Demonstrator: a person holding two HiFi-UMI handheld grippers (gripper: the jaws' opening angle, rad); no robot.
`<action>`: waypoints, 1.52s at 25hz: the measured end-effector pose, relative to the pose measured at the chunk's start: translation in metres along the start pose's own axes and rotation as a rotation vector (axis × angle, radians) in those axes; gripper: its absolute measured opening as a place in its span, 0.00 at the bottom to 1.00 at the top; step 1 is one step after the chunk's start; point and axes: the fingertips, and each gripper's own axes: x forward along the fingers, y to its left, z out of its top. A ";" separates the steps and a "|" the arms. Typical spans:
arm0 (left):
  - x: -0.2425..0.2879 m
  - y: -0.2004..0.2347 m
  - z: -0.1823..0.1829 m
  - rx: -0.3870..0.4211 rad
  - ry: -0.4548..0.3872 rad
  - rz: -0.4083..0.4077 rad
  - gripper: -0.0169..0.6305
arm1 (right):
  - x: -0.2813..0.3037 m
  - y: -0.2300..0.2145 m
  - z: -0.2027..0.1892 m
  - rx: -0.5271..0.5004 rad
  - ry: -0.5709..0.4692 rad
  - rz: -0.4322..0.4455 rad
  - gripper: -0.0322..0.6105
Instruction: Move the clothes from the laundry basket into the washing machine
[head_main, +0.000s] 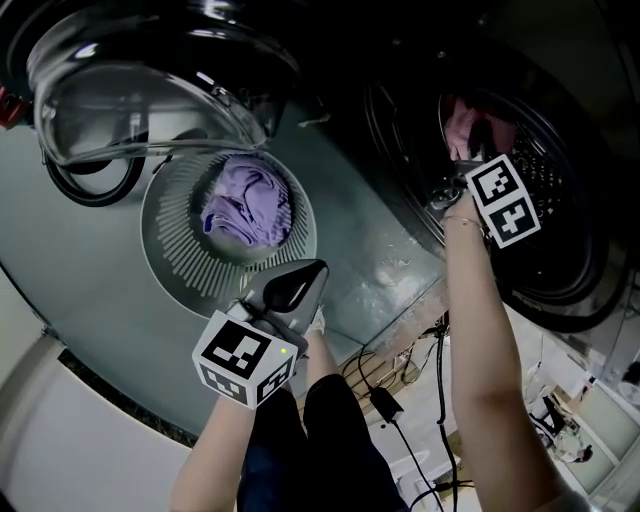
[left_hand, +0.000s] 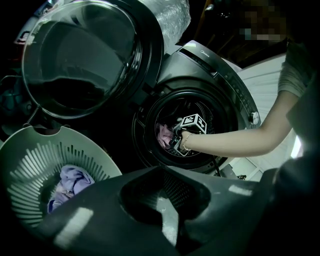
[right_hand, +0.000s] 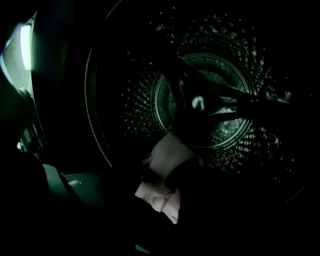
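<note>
Pink garment (head_main: 465, 128) crumpled inside drum (head_main: 548, 185); purple garment (head_main: 247, 203) bunched in basket (head_main: 168, 235)

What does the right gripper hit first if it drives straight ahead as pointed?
Beyond the pink cloth in its jaws, probably the drum's back wall; depth is unclear in the dark.

A tangle of thin black cables (head_main: 440, 400) trails across a pale floor (head_main: 415, 445). Just left of the main strand lies a small black oblong plug block (head_main: 385, 403). Well to the left of the cables spreads a glossy grey-green floor sheet (head_main: 90, 300), with a black ring-shaped loop (head_main: 95, 185) near its far upper end. To the right of the cables stands a low white shelf (head_main: 590, 420) holding clutter too small to identify.
</note>
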 end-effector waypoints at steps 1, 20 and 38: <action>0.000 0.001 0.000 0.000 0.001 0.001 0.04 | 0.003 -0.003 -0.007 0.012 0.029 -0.014 0.47; -0.018 0.039 0.010 0.016 -0.036 0.181 0.14 | -0.102 0.042 -0.066 0.100 0.181 0.190 0.73; 0.024 0.180 -0.094 0.086 0.318 0.475 0.38 | -0.229 0.149 -0.191 -0.014 0.541 0.776 0.10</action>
